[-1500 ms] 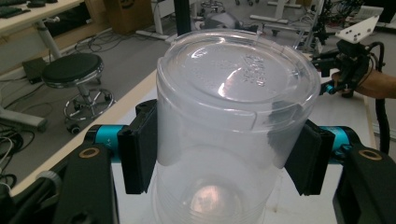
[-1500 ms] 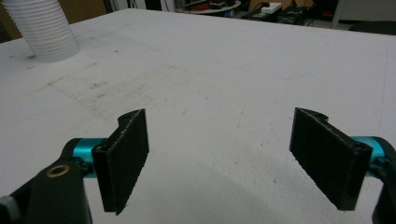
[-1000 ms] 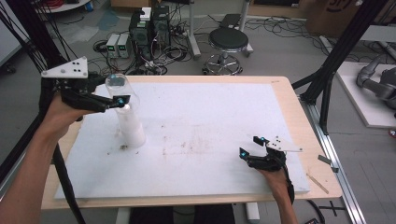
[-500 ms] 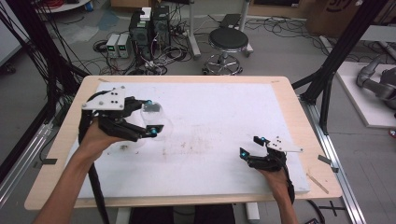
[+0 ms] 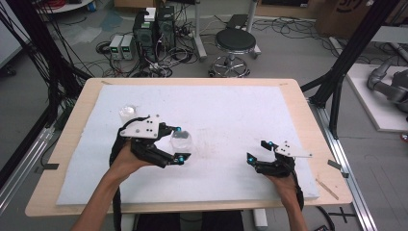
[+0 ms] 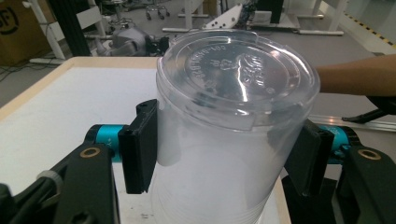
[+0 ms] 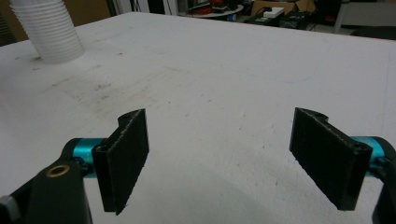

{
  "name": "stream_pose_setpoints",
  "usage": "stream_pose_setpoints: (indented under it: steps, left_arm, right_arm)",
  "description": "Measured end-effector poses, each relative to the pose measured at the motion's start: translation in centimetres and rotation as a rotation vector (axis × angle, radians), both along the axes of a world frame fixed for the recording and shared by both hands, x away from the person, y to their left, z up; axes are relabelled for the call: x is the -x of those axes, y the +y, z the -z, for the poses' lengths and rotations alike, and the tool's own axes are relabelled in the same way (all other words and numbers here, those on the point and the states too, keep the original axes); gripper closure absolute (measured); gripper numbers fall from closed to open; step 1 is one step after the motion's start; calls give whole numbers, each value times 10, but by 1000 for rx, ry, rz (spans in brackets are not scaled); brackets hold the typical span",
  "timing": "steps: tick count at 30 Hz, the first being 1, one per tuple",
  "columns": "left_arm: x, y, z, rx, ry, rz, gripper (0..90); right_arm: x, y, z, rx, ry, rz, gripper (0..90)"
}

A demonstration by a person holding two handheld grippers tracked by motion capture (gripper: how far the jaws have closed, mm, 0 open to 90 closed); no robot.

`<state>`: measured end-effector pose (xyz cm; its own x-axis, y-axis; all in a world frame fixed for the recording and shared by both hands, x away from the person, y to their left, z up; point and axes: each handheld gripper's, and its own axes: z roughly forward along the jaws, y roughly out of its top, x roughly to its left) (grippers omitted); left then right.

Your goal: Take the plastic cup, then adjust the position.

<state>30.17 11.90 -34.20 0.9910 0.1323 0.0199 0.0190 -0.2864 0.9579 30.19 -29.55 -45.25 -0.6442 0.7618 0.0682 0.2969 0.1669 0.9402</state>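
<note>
A clear plastic cup (image 5: 183,140) hangs upside down just above the white foam board (image 5: 231,110), left of the middle. My left gripper (image 5: 180,144) is shut on its sides. In the left gripper view the cup (image 6: 238,93) stands between both black pads (image 6: 140,147), its flat base toward the camera. A stack of clear cups (image 5: 127,114) stands behind that hand, partly hidden by the gripper's grey plate. The stack (image 7: 49,30) also appears far off in the right gripper view. My right gripper (image 5: 260,156) rests low at the front right, open, with nothing between its jaws (image 7: 219,158).
The foam board covers most of a wooden table (image 5: 308,120). A thin wooden stick (image 5: 327,188) lies at the table's front right corner. Black frame posts (image 5: 337,82) rise beside the table's right edge. A stool (image 5: 235,43) and electronics stand on the floor beyond.
My left hand has come away from the cup stack with one cup, moving right, toward the front and lower over the board. The right hand has stayed still.
</note>
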Motion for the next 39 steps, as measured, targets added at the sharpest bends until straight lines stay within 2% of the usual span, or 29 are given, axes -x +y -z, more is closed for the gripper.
stream_pose_setpoints:
  steps: [5, 13, 15, 30, 35, 39]
  left_arm:
    - [0, -5, 11, -14, 9, 14, 358]
    - [-4, -4, 24, 8, 33, 13, 358]
    - [-6, -4, 26, 1, 46, 10, 358]
    - [-11, 0, 27, 20, 52, -5, 359]
    - [-11, 2, 27, 21, 55, -13, 360]
    - [-11, 4, 26, 33, 59, -18, 360]
  right_arm:
    - [0, 0, 0, 6, -5, -4, 194]
    - [0, 1, 0, 9, 2, -2, 194]
    - [0, 1, 0, 11, -5, 1, 194]
    - [0, -2, 0, -19, 7, -4, 194]
    - [-2, -2, 0, -9, 15, -8, 194]
    - [0, -2, -1, -10, 1, -22, 194]
